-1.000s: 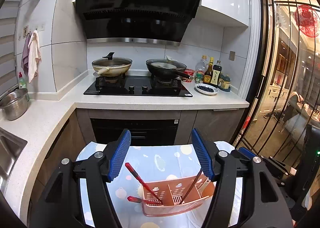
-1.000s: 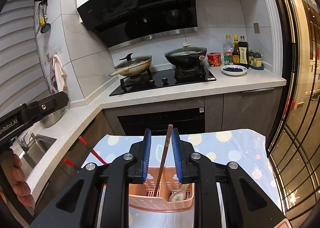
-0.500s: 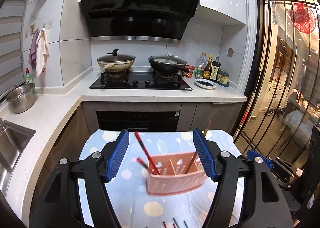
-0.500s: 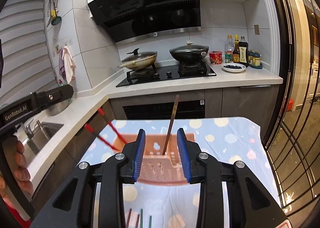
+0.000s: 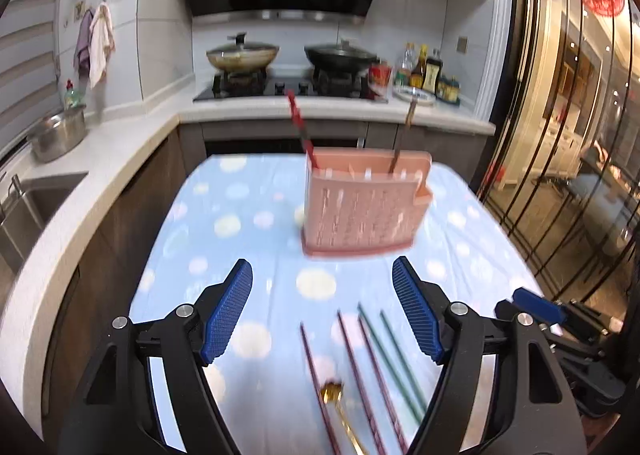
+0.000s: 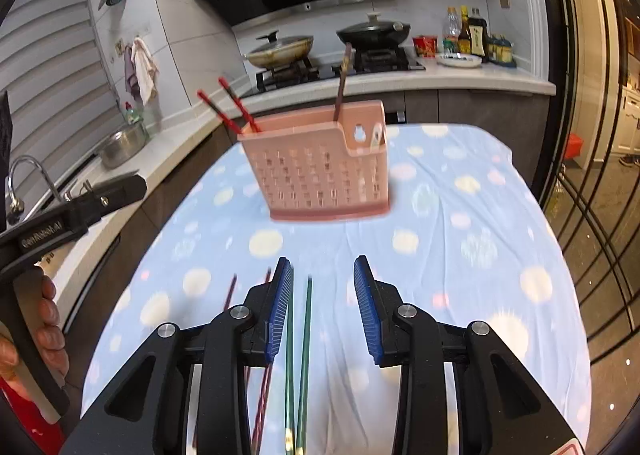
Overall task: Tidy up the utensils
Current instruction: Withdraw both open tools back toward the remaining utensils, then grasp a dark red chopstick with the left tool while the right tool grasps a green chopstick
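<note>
- Jaws of the left gripper (image 5: 322,311) stand wide apart and hold nothing, above the loose chopsticks.
- Jaws of the right gripper (image 6: 322,309) are also apart and empty, above the green chopsticks (image 6: 306,339).
- On the tabletop (image 6: 472,255), covered by a blue dotted cloth, a pink basket (image 6: 320,171) stands upright, well ahead of both grippers.
- Two red chopsticks (image 6: 236,111) lean in its left compartment, and a brown chopstick (image 6: 342,83) stands further right.
- Dark red chopsticks (image 5: 360,371) and a gold spoon (image 5: 332,393) lie beside the green pair.
</note>
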`<state>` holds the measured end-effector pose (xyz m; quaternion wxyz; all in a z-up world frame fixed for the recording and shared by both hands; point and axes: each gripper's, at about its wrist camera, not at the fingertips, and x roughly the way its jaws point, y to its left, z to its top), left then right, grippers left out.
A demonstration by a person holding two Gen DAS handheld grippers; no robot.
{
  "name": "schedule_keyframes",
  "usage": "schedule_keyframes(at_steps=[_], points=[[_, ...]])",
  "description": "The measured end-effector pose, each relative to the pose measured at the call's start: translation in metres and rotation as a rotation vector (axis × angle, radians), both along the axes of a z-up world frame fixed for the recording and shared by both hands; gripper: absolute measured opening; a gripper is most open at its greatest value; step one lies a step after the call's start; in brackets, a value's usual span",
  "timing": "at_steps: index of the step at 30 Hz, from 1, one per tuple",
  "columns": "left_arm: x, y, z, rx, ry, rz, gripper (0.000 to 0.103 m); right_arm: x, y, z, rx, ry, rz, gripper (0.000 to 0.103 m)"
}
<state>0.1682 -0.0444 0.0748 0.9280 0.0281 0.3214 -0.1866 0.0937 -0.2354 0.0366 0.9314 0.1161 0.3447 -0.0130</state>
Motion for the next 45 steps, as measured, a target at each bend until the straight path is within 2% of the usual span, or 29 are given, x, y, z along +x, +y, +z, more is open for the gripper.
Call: schedule_keyframes(at_steps=[3,8,12,18,28,30,34,37,39,42,45], points=[[-0.021,0.006,-0.033,0.034,0.062,0.002,0.069,-0.026,0.009,-0.023,-0.011,0.039,0.002,0.033],[-0.055,0.015,-0.084,0.086,0.166,-0.032,0.069,-0.067,0.031,-0.056,-0.091,0.085,0.019,0.033],[-0.077,0.023,-0.111,0.088,0.229,-0.033,0.069,-0.088,0.037,-0.076,-0.056,0.123,0.028,0.033],[-0.099,0.024,-0.133,0.112,0.259,-0.025,0.069,-0.101,0.049,-0.1,-0.034,0.172,0.052,0.033],[-0.109,0.019,-0.156,0.156,0.263,-0.04,0.067,-0.101,0.057,-0.116,-0.047,0.204,0.065,0.028],[-0.109,0.02,-0.16,0.159,0.264,-0.036,0.061,-0.1,0.057,-0.117,-0.06,0.203,0.063,0.024],[-0.111,0.021,-0.159,0.169,0.247,-0.03,0.058,-0.099,0.057,-0.118,-0.09,0.197,0.059,0.018],[-0.112,0.022,-0.159,0.175,0.239,-0.03,0.049,-0.1,0.057,-0.119,-0.107,0.191,0.056,0.014],[-0.113,0.023,-0.159,0.173,0.237,-0.033,0.036,-0.1,0.056,-0.119,-0.112,0.189,0.057,0.012],[-0.113,0.026,-0.157,0.157,0.248,-0.044,0.022,-0.101,0.054,-0.119,-0.108,0.189,0.054,0.007],[-0.113,0.028,-0.156,0.138,0.266,-0.063,0.009,-0.102,0.052,-0.118,-0.099,0.191,0.052,0.007]])
